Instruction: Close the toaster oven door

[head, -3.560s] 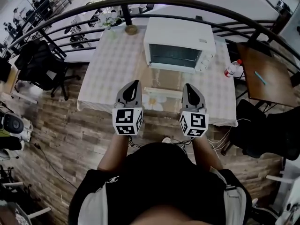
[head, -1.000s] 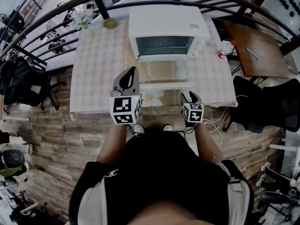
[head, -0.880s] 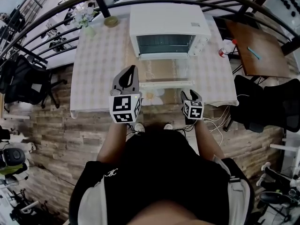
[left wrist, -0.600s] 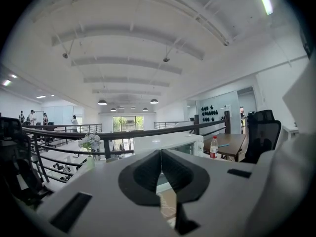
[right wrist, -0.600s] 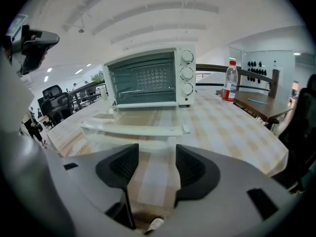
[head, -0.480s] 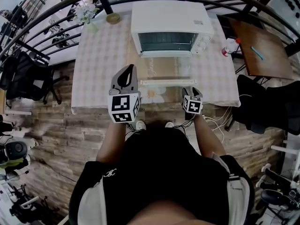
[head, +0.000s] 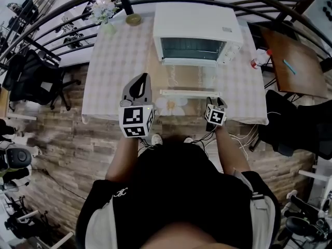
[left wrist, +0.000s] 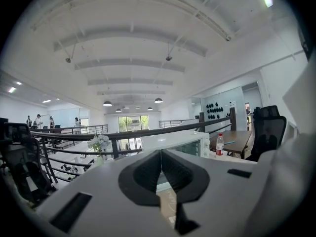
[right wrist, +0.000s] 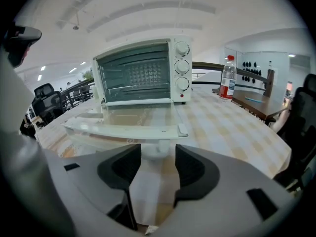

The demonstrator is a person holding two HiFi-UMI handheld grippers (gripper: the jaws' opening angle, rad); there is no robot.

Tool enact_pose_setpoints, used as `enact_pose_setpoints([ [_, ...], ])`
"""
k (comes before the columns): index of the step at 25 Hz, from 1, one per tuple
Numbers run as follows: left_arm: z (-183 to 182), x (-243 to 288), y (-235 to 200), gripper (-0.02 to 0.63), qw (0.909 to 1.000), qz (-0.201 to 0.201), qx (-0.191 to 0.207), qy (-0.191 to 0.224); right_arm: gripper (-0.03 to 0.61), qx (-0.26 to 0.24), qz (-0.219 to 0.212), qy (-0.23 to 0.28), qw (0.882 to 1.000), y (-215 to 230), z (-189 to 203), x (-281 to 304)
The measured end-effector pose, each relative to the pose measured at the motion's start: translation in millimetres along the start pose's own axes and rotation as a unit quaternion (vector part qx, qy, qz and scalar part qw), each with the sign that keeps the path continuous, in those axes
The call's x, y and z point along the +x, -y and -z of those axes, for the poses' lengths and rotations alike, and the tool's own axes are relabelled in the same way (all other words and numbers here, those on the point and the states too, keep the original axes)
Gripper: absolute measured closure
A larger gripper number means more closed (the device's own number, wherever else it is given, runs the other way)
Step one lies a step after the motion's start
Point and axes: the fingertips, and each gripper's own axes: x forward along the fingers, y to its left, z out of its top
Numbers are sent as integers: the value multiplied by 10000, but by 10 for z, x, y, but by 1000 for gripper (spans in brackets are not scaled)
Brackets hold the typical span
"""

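A white toaster oven (head: 197, 32) (right wrist: 140, 73) stands at the back of the checked table (head: 114, 71). Its glass door (head: 189, 79) (right wrist: 133, 115) lies open and flat, with the white handle (head: 189, 93) (right wrist: 123, 129) toward me. My right gripper (head: 215, 101) (right wrist: 158, 157) sits low at the table's front edge, just short of the handle's right end. Its jaws are closing, with a clear gap and nothing gripped between them. My left gripper (head: 141, 78) (left wrist: 161, 154) hangs raised over the table's front, left of the door, shut and empty.
A water bottle (head: 258, 59) (right wrist: 227, 78) stands right of the oven. A flower vase (head: 104, 12) and a small bowl (head: 133, 18) sit at the back left corner. A curved black railing (head: 78, 7) runs behind the table. A brown side table (head: 290, 66) stands at the right.
My right gripper has edged forward, closer to the door's handle. The left gripper stays raised and shut. The door still lies flat.
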Motion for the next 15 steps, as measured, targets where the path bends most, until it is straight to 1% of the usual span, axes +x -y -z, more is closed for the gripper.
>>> enact_pose_setpoints([
  [2, -2, -20, -28, 598, 10000, -37, 7, 6, 392, -124, 48, -45, 9999, -11, -11, 29],
  [3, -2, -29, -40, 600, 10000, -54, 8, 9, 430, -167, 110, -60, 9998, -5, -18, 38],
  [6, 14, -54, -59, 598, 10000, -81, 7, 2, 472, -95, 277, -3, 9996, 45, -65, 13],
  [15, 70, -62, -64, 598, 10000, -65, 1, -25, 491, -127, 306, 327, 9989, 69, -310, -126],
])
